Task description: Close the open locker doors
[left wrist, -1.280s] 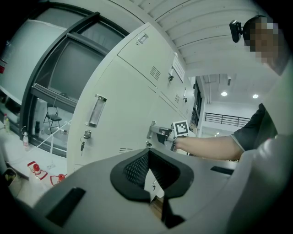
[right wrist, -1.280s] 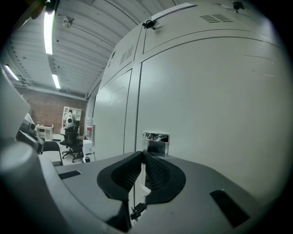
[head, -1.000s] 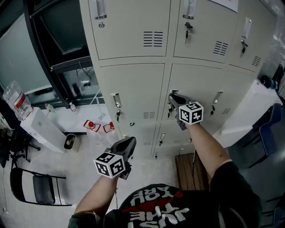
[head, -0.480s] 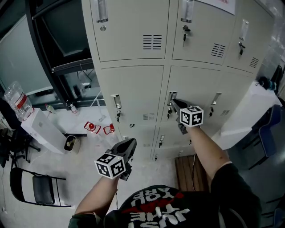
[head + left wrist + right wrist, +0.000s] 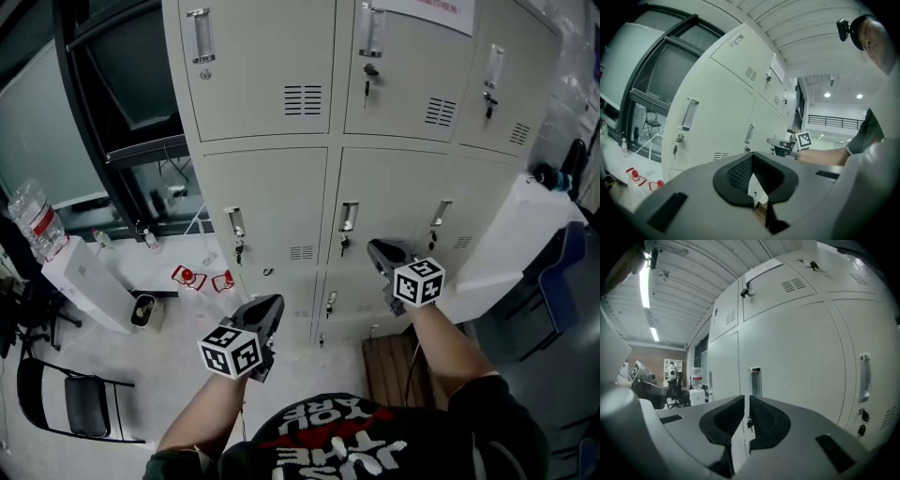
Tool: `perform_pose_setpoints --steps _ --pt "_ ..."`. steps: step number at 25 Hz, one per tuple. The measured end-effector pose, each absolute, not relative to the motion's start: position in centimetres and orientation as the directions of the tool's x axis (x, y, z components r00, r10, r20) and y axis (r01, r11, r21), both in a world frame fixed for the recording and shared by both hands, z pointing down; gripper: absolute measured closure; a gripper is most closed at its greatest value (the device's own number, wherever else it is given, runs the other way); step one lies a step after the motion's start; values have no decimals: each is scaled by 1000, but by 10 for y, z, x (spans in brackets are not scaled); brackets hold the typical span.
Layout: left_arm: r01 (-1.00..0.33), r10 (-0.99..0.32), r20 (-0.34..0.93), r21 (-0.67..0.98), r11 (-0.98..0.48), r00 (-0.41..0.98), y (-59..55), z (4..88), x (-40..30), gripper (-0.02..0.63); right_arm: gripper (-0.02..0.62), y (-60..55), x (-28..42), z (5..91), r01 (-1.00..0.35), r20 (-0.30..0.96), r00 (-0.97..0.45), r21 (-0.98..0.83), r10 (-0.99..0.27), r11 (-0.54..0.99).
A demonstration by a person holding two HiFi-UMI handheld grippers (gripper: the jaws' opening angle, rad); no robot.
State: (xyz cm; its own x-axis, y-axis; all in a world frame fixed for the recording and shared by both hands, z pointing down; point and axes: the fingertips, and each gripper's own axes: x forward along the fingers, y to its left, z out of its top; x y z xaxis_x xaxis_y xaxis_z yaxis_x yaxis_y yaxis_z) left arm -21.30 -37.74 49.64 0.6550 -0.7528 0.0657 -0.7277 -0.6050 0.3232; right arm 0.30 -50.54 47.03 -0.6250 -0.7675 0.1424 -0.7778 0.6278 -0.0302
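Observation:
The beige lockers fill the head view, and every door I see lies flush. The middle-row centre door has its handle and a key below it. My right gripper hangs a short way in front of that door, apart from it, jaws drawn to a thin slit with nothing between. In the right gripper view the gripper points at that handle. My left gripper is lower and to the left, over the floor, shut and empty; its own view of the gripper shows the locker fronts at an angle.
A water bottle stands on a white box at the left, with a black chair below it. Small red items lie on the floor. A wooden board lies at the lockers' foot; a white panel leans at the right.
My right gripper has drawn back and down from the middle door's handle. The left gripper has stayed where it was.

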Motion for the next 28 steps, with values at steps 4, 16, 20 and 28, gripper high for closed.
perform_pose_setpoints --steps 4,16,20,28 --pt "-728 -753 58 311 -610 656 -377 495 -198 598 537 -463 12 474 -749 149 -653 24 -743 662" --pt "-740 -765 52 302 -601 642 -360 500 -162 598 537 -383 52 511 -718 177 -684 4 -708 696" --pt "-743 -769 48 304 -596 637 -350 504 -156 598 537 -371 69 518 -723 174 -683 -18 -710 691" --pt "-752 -781 52 318 -577 622 -339 509 -150 598 560 -365 91 518 -736 155 -674 -54 -723 675"
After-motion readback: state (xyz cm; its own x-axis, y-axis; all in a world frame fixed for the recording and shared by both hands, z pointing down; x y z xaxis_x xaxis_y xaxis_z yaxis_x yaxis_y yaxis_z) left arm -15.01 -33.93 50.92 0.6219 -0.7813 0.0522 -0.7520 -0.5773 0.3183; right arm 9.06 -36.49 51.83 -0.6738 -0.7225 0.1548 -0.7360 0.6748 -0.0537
